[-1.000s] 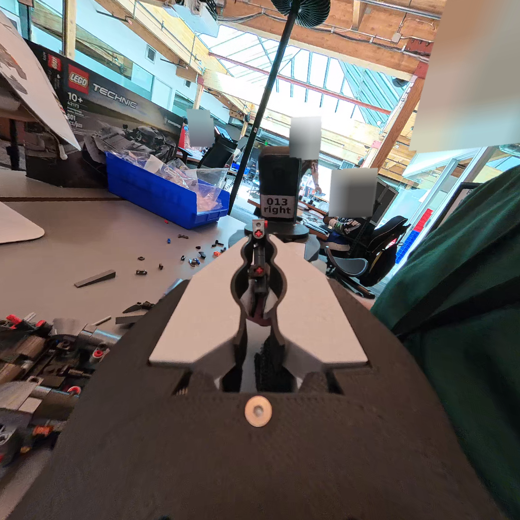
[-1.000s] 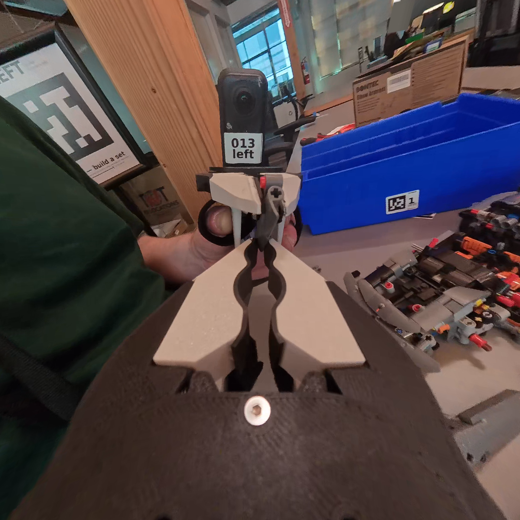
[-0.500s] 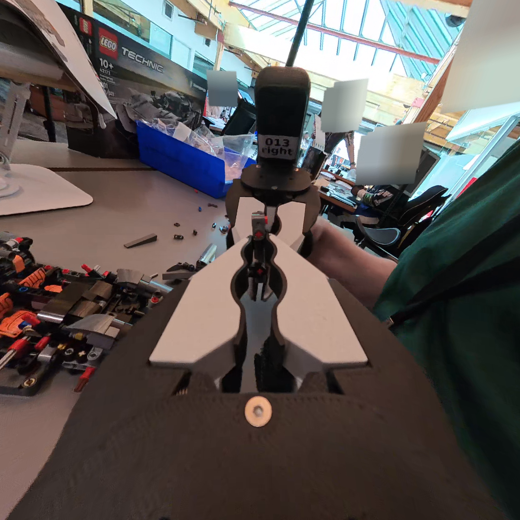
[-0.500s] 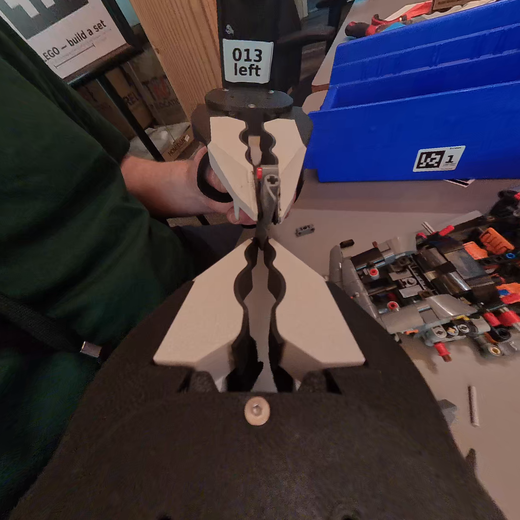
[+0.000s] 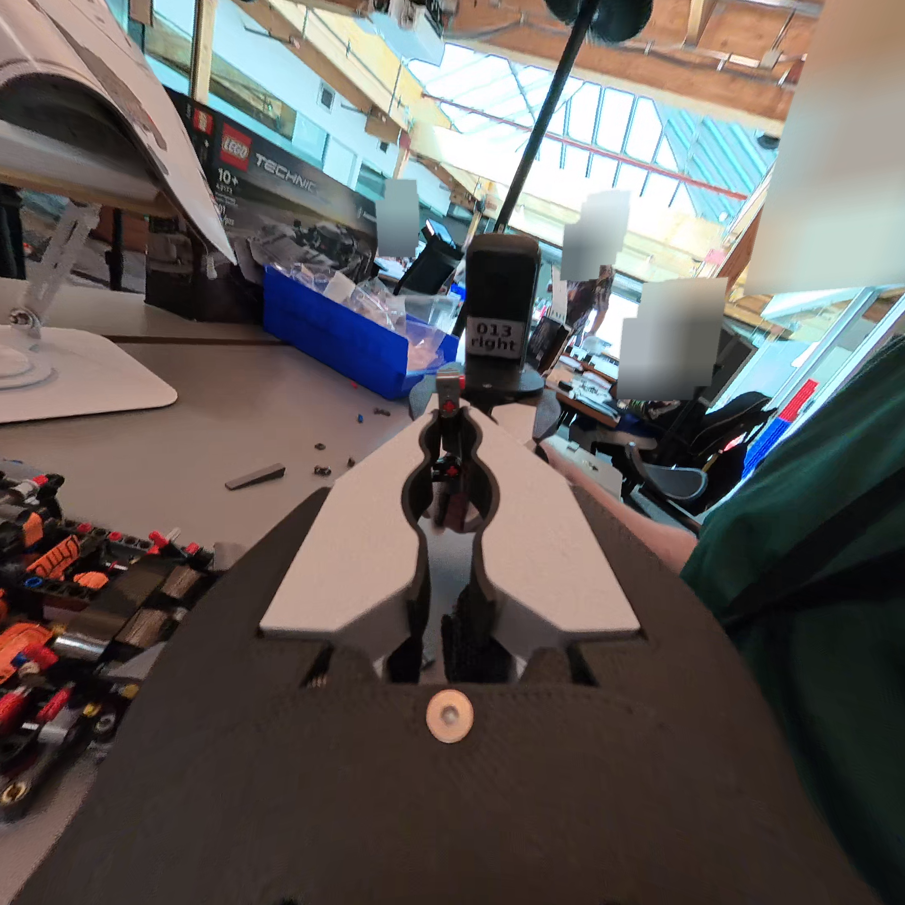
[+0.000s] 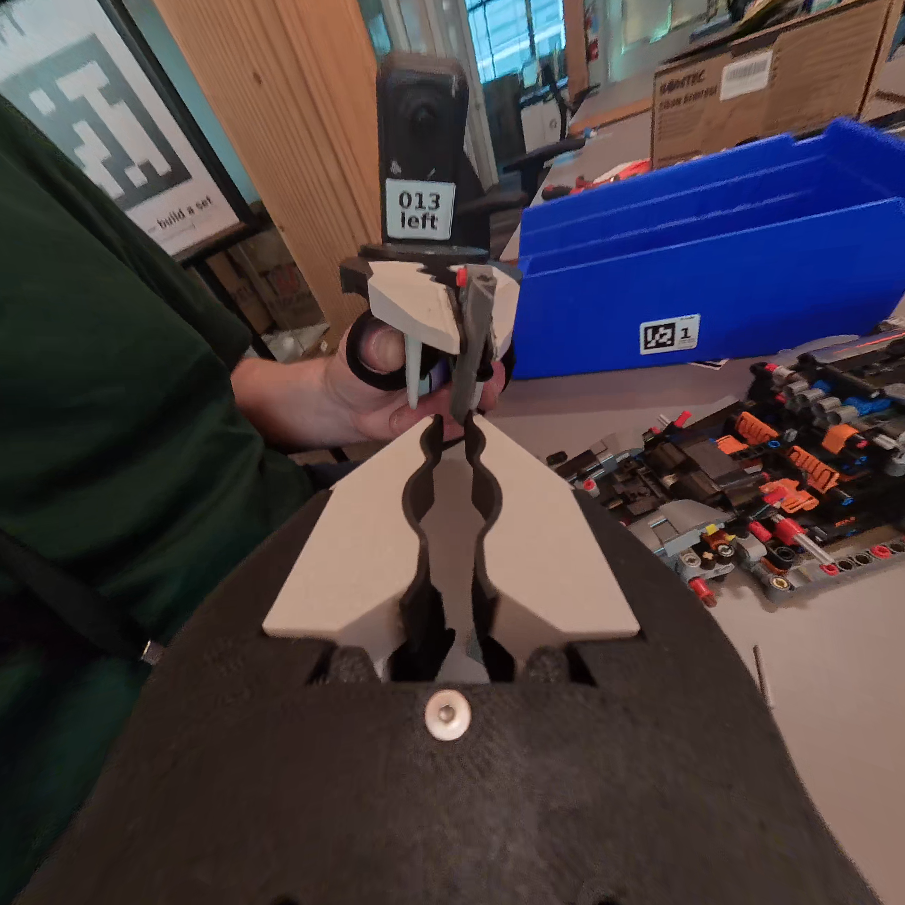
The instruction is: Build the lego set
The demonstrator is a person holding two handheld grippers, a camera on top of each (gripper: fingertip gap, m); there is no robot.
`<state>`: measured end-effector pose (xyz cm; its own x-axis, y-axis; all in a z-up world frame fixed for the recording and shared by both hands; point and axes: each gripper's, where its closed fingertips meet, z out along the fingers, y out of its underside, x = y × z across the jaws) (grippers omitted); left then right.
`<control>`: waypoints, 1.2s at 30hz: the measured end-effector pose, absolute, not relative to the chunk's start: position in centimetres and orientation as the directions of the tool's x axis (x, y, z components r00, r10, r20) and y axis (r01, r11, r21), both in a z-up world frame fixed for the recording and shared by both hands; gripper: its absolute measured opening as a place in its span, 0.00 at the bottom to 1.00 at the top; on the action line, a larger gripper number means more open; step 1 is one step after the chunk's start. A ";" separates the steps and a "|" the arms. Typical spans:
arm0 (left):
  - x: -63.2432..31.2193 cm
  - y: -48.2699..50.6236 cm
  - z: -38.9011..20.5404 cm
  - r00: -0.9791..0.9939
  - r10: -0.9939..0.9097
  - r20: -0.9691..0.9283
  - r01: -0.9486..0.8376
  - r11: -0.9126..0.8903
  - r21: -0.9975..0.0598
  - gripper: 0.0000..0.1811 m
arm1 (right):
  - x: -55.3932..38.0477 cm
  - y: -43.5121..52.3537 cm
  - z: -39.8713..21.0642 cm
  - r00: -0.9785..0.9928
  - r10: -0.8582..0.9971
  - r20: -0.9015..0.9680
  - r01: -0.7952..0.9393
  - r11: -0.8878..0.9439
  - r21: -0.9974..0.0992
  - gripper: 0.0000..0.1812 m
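Observation:
My left gripper (image 5: 449,416) is shut on a slim grey lego piece (image 5: 448,392) with red pins, held upright in the air. In the right wrist view the left gripper (image 6: 445,401) faces me with the grey piece (image 6: 472,338) slanting down between its fingers. My right gripper (image 6: 453,420) is closed to a narrow gap around that piece's lower end. Its camera mount (image 5: 497,294) stands just behind the piece. The part-built black, grey and orange lego model (image 6: 734,489) lies on the table to the right, and shows at lower left (image 5: 73,587) in the left wrist view.
A blue bin (image 6: 710,274) stands behind the model, with a cardboard box (image 6: 759,98) beyond. Another blue bin (image 5: 338,338) holds plastic bags beside the set's box (image 5: 294,205). An open booklet (image 5: 98,98) rests on a white stand. Loose small parts (image 5: 254,482) lie about. A green sleeve (image 6: 98,392) is close. The left gripper's tips are roughly 5 centimeters from the right gripper's.
Both grippers dipped toward the table half a second ago and have tilted back up. They stay together on the grey piece. The left gripper has turned slightly in the right view.

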<state>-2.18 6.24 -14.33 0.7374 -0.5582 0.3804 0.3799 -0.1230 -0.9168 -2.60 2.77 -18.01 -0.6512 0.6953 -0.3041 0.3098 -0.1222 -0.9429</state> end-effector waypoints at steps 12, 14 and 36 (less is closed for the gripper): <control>-1.4 6.7 -13.2 0.647 -0.653 0.393 0.426 -0.118 -0.897 0.03 | -2.6 2.9 -16.9 -0.650 0.684 -0.332 0.273 -0.197 -0.942 0.00; -1.3 6.5 -13.1 0.644 -0.656 0.393 0.420 -0.126 -0.899 0.03 | -2.7 2.7 -16.7 -0.649 0.688 -0.323 0.265 -0.193 -0.945 0.00; 1.3 9.4 -14.4 0.568 -0.729 0.383 0.374 -0.186 -0.909 0.03 | 17.6 19.3 -20.1 0.403 0.915 0.029 0.632 -0.255 -0.732 0.06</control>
<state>1.34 9.39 -14.36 0.5681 -0.7286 0.3826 0.3737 -0.1858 -0.9087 17.63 19.32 -20.08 0.4028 0.9148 0.0288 0.6320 -0.2552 -0.7318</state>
